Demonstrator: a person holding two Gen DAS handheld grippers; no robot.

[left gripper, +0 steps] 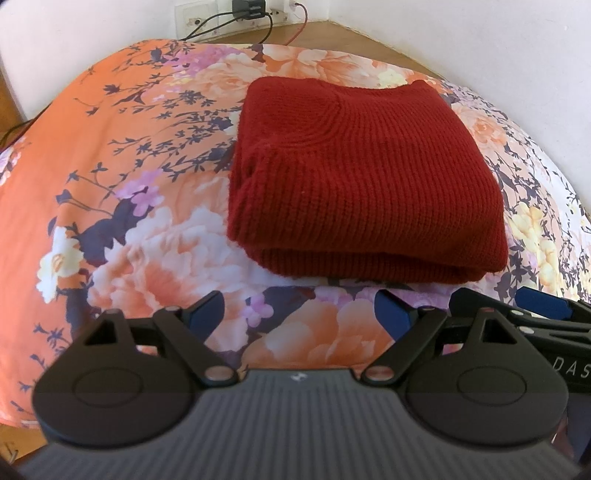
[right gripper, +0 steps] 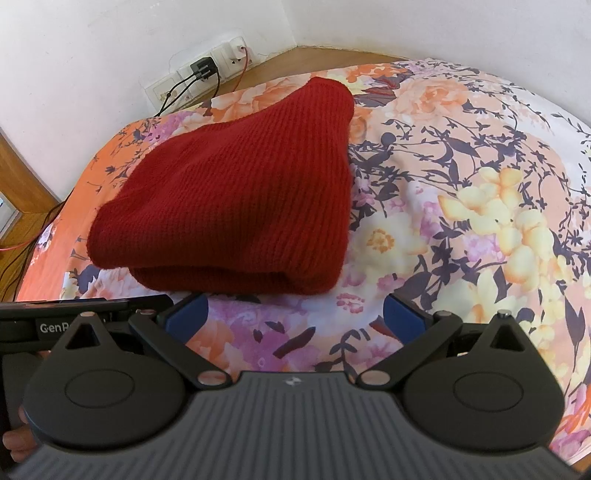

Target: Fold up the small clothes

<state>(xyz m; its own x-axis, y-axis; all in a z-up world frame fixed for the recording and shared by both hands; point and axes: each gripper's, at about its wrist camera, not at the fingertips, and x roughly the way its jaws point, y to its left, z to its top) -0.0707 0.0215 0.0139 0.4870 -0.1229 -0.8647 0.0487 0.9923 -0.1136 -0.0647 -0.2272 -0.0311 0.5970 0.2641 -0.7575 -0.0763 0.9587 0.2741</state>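
Left wrist view: folded red rib-knit sweater (left gripper: 365, 181) lies at twelve o'clock on floral sheet (left gripper: 122, 206). Left gripper (left gripper: 299, 314) and right gripper (right gripper: 293, 312) are spread, empty. Wall chargers (left gripper: 245, 9) behind.

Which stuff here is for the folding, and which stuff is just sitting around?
For the folding:
red knitted sweater, already folded
left claw, open
right claw, open

Just sitting around:
flowery bedsheet
wall sockets
black charger
red cable

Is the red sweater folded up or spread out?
Folded. The red knit sweater lies as a compact rectangle on the floral bedsheet, with stacked layers showing along its near edge.
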